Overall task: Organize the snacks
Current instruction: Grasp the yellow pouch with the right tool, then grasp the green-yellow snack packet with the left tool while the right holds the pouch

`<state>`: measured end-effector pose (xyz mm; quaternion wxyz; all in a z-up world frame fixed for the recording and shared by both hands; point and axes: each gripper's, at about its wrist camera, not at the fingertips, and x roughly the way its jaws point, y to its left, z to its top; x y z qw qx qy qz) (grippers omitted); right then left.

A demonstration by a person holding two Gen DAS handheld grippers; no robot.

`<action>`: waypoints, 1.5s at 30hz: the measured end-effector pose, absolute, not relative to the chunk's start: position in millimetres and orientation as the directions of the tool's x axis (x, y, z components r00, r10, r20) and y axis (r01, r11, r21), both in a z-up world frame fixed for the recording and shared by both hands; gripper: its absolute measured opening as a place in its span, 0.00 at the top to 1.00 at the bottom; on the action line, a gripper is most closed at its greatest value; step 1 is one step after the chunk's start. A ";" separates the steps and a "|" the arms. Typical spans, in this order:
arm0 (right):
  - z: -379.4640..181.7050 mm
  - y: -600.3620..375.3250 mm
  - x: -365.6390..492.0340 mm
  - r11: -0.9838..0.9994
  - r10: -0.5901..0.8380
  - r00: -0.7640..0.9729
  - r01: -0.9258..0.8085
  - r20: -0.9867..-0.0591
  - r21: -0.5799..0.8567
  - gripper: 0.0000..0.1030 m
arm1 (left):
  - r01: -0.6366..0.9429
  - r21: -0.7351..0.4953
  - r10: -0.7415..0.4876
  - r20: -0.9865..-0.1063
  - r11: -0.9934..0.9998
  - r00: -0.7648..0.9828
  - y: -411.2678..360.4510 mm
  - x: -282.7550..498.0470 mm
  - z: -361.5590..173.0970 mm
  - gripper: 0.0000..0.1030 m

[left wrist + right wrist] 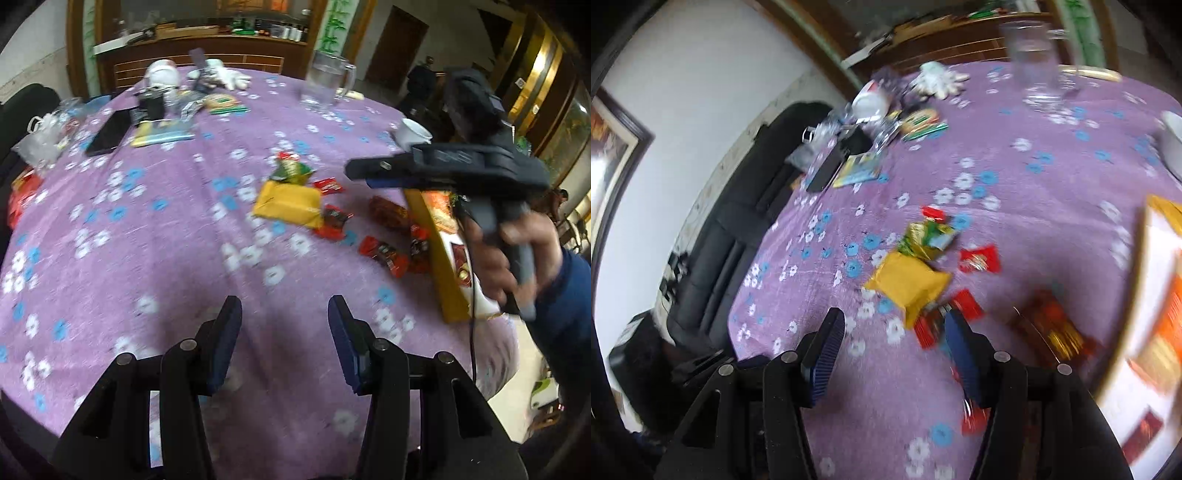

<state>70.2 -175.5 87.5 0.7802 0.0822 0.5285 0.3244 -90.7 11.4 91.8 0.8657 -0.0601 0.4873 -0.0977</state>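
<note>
Left gripper (284, 343) over bare purple floral cloth (147, 229) on the counter — jaws released, nothing between them. Right gripper (894, 350) likewise parted and empty, above the near red packets (929, 328). Snacks lie loose mid-counter: yellow pouch (288, 203), green packet (291, 170) just behind it, small red ones scattered around. Gold-edged box (439, 258) at the right edge, beside the person's hand (517, 254). Farther back — glass pitcher (325, 81), white cup (413, 133), black phone (109, 133).
</note>
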 end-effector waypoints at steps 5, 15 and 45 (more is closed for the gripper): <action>62.5 -148.6 102.9 0.775 0.584 0.200 -0.426 -0.787 0.467 0.39 | 0.098 -0.169 -0.195 -0.809 0.981 0.554 42.8 -98.0 97.2 0.54; 26.8 -115.4 102.1 0.747 0.583 0.091 -0.450 -0.807 0.489 0.34 | 0.026 -0.232 -0.210 -0.821 0.972 0.531 64.5 -107.0 91.5 0.54; 107.8 -246.0 -71.9 0.819 0.558 0.271 -0.334 -0.784 0.468 0.56 | 0.302 -0.201 -0.314 -0.862 0.932 0.398 -20.5 79.9 57.0 0.40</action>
